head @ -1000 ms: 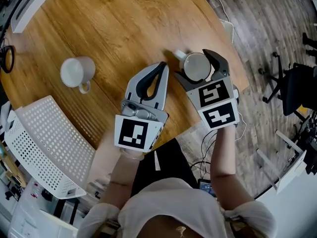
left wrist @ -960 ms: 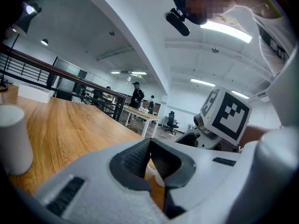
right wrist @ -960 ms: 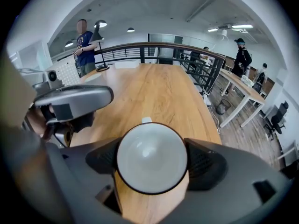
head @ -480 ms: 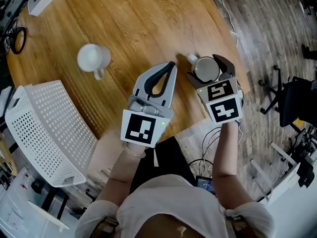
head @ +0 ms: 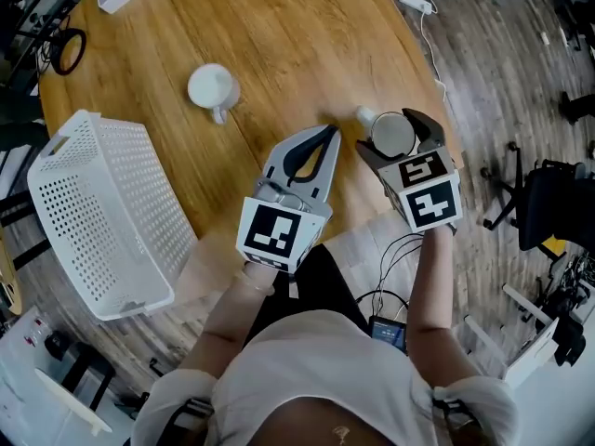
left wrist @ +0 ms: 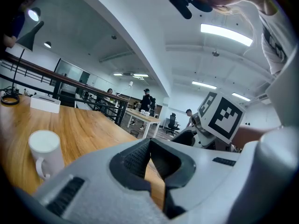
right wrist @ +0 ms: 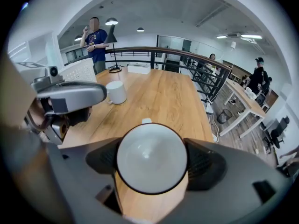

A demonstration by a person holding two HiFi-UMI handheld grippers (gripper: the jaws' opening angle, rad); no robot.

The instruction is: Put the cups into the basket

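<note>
Right gripper (head: 402, 139): the jaws are closed on the near cup (head: 391, 132), one pad against each side of its wall. The handle points away from me.
Lift state: I cannot tell whether the near cup is clear of the table (head: 307, 26).
Left gripper (head: 327, 134): the jaws are together with nothing between them. It is parked just beside the right gripper.
Change: the near cup sat between the right jaws in the same way a second ago, so the grip is unchanged. What has changed is the head view, which has swung left. The white perforated basket (head: 125, 203) now shows whole, mouth open upward.
Meaning: I judge the grasp settled and the carry to the basket as the next step. No cup is in the basket yet.
Second cup (head: 213, 86): it stands upright on the table, beyond the basket and apart from it, untouched.
Edges: the table's curved rim runs close to the right of the right gripper, with floor and cables beyond it. The basket sits at the table's left rim; I cannot tell how much of it rests on the wood.
Open room: the wood between the grippers and the basket is bare. The left gripper lies in the direct line, so I judge a route above or beyond it to be safer.
</note>
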